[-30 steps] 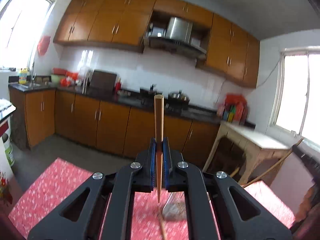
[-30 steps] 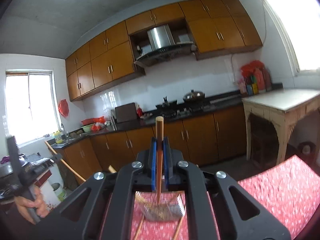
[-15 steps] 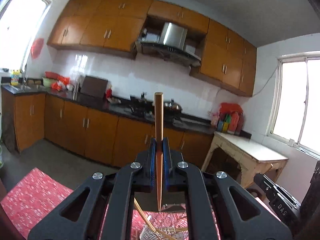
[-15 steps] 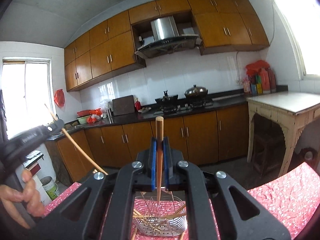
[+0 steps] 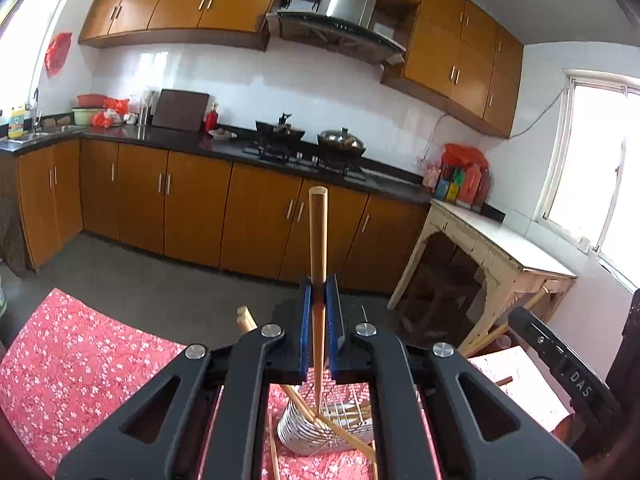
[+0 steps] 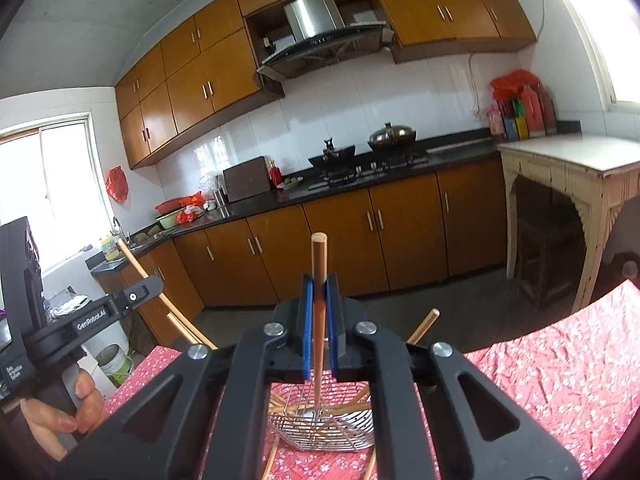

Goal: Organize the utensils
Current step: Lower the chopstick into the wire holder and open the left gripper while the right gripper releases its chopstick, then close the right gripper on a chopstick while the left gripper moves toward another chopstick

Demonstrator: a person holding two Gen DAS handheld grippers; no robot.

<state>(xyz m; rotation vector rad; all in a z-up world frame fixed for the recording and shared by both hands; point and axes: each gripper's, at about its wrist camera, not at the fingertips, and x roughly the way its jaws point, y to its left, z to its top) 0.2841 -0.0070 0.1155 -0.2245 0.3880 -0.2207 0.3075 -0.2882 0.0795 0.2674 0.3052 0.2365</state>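
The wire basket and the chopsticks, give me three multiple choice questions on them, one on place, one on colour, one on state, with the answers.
1. Where does the wire basket stand?
A. on the black counter
B. on the red flowered cloth
C. on the floor

2. What colour are the pads of the right claw?
A. blue
B. yellow
C. white

3. How is the left claw?
A. wide open, nothing in it
B. shut, nothing in it
C. shut on a wooden chopstick

Answers: 1 B, the red cloth shows all round the basket's foot. 2 A, blue strips line both inner faces. 3 C, the chopstick stands clamped between the pads, its butt end up.
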